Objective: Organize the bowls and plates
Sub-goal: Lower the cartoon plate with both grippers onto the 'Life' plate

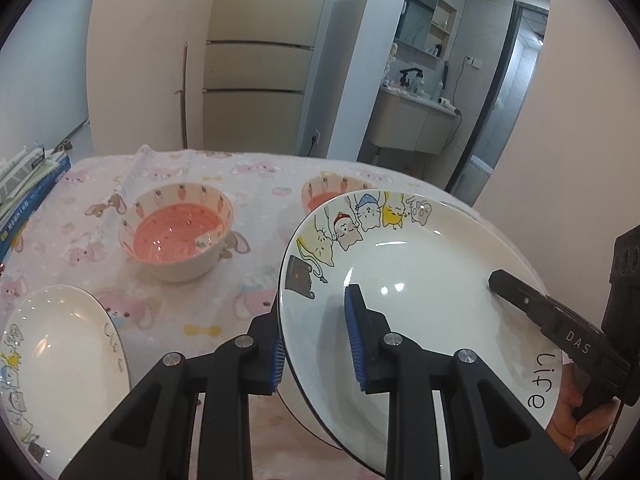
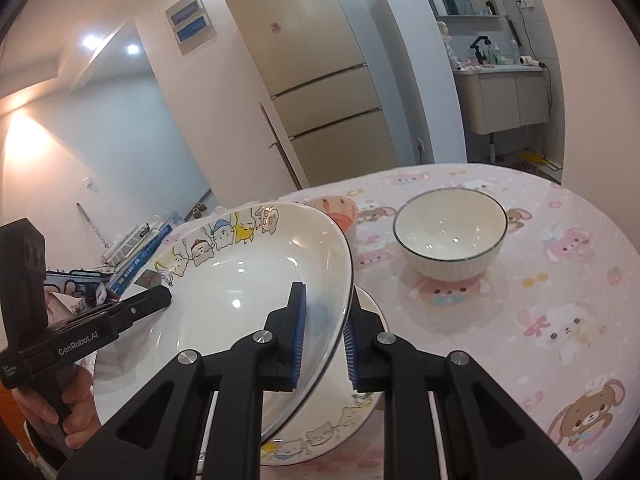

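A white plate with cartoon cats on its rim [image 1: 420, 280] [image 2: 224, 304] is held tilted above the table by both grippers. My left gripper [image 1: 316, 352] is shut on its left rim, one blue pad inside the plate and one beneath. My right gripper [image 2: 324, 344] is shut on the opposite rim, and it shows as a black finger [image 1: 520, 300] in the left wrist view. A second cat plate [image 2: 320, 444] lies on the table just below the held one. A third plate [image 1: 60, 360] lies at the near left. A pink carrot-pattern bowl [image 1: 176, 236] stands behind it.
Another pink bowl [image 1: 320, 194] [image 2: 340, 210] stands behind the held plate. A white dark-rimmed bowl [image 2: 450, 236] stands to the right on the pink cartoon tablecloth [image 2: 540, 300]. Stacked books [image 1: 28, 188] lie at the table's far left edge. A hand [image 2: 72, 408] grips the left tool's handle.
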### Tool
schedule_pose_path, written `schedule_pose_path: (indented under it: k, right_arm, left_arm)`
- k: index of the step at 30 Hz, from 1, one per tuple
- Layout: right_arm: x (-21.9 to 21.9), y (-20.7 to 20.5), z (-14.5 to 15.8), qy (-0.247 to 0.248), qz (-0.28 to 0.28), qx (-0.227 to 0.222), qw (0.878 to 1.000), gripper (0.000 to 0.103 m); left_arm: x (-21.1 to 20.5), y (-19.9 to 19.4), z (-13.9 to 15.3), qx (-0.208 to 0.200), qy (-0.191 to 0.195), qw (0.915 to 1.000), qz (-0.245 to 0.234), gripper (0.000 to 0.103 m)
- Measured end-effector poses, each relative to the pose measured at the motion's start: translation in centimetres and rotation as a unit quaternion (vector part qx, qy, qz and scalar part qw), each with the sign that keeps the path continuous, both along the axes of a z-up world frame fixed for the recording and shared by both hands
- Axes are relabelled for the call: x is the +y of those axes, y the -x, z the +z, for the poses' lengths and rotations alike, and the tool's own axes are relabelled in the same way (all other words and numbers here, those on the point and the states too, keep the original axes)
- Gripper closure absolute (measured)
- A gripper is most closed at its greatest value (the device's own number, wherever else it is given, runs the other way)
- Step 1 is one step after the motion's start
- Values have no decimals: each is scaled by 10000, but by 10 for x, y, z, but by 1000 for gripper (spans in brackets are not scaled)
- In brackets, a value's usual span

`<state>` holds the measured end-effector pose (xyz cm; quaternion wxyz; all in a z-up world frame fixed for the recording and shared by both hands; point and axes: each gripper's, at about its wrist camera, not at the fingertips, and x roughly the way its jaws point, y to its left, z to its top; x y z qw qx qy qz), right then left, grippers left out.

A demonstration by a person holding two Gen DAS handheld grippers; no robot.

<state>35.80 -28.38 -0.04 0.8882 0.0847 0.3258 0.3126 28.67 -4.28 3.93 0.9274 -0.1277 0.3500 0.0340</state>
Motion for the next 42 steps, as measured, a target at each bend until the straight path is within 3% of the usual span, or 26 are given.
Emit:
schedule_pose_path:
  k: [16, 23, 29, 35, 42]
  right_arm:
    - [11, -12, -39, 367, 188, 501, 9979, 86]
    - [19, -10, -43, 662, 194, 391, 9969, 84]
    - [23, -10, -46, 819, 208, 381, 9957, 84]
    - [28, -4, -42, 1125, 49, -17, 9936, 83]
    - [28, -8, -47, 1188, 65, 159, 9928, 83]
  left_arm:
    - [11, -10, -43, 619, 205, 9979, 26, 75]
    - [10, -14, -49, 735, 82, 9972, 56, 74]
    - [7, -16, -55, 899, -206, 9957, 109, 72]
    - [-9, -19, -62, 1007, -864, 9911, 73, 72]
    - [-10, -20, -63, 1010, -954, 9903, 57, 72]
